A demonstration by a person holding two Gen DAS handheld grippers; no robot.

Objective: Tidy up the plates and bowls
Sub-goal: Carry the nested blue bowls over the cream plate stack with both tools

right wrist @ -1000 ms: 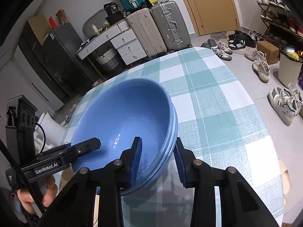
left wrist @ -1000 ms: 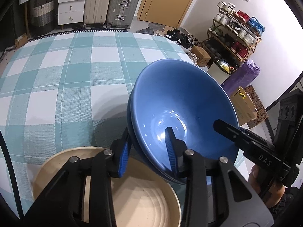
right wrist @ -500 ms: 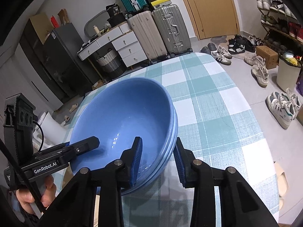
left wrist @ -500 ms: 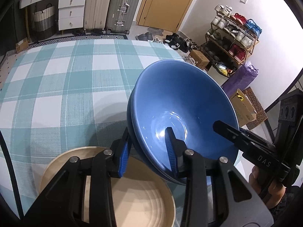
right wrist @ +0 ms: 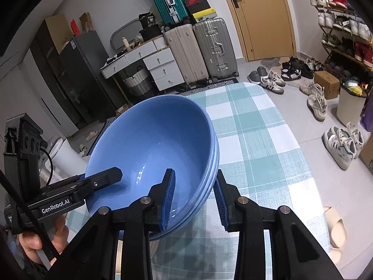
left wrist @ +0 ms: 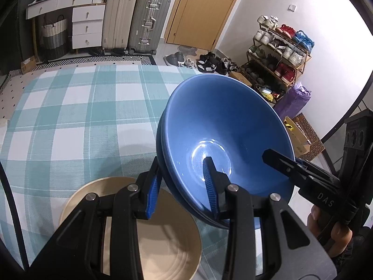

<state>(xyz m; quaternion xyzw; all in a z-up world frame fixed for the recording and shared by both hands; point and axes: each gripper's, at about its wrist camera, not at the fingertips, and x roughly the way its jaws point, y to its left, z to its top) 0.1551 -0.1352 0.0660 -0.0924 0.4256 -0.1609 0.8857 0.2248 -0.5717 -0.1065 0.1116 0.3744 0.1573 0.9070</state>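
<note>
Both grippers, left gripper (left wrist: 181, 186) and right gripper (right wrist: 194, 198), pinched the stacked blue bowls (left wrist: 223, 140) rim; best lowered level onto the beige plate (left wrist: 163, 245), releasing together.

Opposed close wrist views, both down onto the shared blue bowls (left wrist: 223, 126).

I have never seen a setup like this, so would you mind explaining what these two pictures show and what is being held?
There is no robot here: a person holds a two-finger gripper in each hand, with a fisheye camera looking along the fingers. One picture comes from the left gripper, the other from the right gripper. Both are shut on the rim of a stack of blue bowls, at opposite sides, holding it above a table with a checked tablecloth. A beige plate lies on the cloth below.
</note>
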